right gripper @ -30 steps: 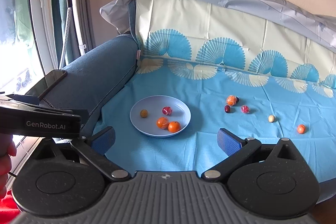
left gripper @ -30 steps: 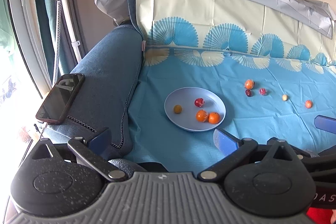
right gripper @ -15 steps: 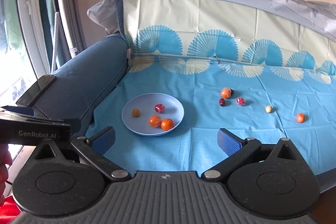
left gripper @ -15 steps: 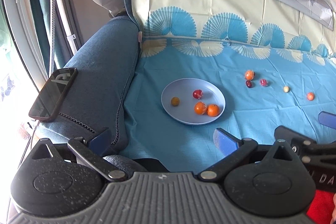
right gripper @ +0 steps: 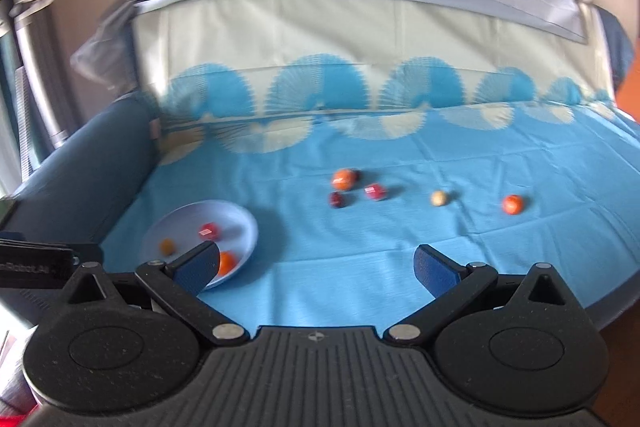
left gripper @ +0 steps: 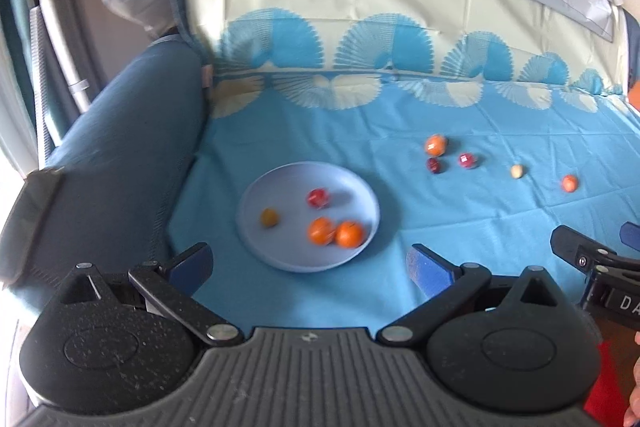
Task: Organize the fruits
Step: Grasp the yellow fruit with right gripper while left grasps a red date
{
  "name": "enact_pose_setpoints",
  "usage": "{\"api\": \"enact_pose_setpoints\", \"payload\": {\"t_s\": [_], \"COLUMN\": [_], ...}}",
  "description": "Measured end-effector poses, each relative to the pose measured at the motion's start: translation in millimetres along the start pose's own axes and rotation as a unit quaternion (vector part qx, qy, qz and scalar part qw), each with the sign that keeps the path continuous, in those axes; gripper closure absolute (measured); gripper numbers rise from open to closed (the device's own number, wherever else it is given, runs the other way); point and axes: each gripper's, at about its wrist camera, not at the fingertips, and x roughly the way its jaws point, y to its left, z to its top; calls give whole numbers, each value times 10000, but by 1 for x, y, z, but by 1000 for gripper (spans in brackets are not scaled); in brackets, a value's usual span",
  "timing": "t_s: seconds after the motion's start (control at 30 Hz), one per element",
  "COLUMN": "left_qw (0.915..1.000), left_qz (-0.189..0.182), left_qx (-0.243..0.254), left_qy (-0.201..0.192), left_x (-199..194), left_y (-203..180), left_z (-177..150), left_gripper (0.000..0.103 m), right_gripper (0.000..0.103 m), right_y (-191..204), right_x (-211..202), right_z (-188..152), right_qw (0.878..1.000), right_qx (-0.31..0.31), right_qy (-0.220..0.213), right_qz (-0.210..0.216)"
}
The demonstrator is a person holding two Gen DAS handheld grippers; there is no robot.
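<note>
A light blue plate [left gripper: 280, 255] [right gripper: 244, 227] lies on the blue cloth and holds several small fruits: two oranges [left gripper: 335, 233], a red one [left gripper: 318, 197] and a small yellow-brown one [left gripper: 269, 217]. Loose on the cloth to its right lie an orange fruit [right gripper: 343, 179], a dark red one [right gripper: 337, 200], a red one [right gripper: 375, 191], a pale one [right gripper: 438, 198] and an orange-red one [right gripper: 512, 204]. My left gripper [left gripper: 310, 263] is open and empty in front of the plate. My right gripper [right gripper: 316, 263] is open and empty, well short of the loose fruits.
The blue sofa armrest [left gripper: 120, 155] rises at the left with a dark phone [left gripper: 30, 203] on it. The cloth-covered backrest [right gripper: 320, 39] stands behind. The right gripper's body [left gripper: 592, 259] shows at the left view's right edge.
Both grippers have swung to the right and slightly forward; the plate now sits at the lower left of the right wrist view. Both stay open. No fruit has moved.
</note>
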Motion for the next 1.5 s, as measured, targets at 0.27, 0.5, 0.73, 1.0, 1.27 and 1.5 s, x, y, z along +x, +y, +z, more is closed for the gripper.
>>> {"api": "enact_pose_setpoints", "payload": {"t_s": [0.27,0.5,0.73,1.0,1.27,1.5], "left_qw": [9993,9987,9955,9927,9900,9906], "left_qz": [-347,-425,-215,-95,-189,-653], "left_qx": [-32,-75,208,307,341,623], "left_qy": [165,281,898,1161,1352,1024], "left_x": [81,188,302,368,381,356], "left_y": [-63,-124,-170,-183,-184,-190], "left_z": [47,83,95,92,95,98], "left_gripper": [0,0,0,0,0,83], "right_gripper": [1,1,1,1,1,77], "right_y": [-63,-108,-150,-167,-165,-160], "right_x": [63,165,273,346,365,355], "right_z": [16,31,28,21,8,16], "right_qw": [9965,9929,9858,9841,9864,9905], "right_qx": [433,665,844,629,396,280], "right_qy": [-53,220,814,1038,789,737], "right_qz": [-711,-957,-1202,-1299,-1390,-1129]}}
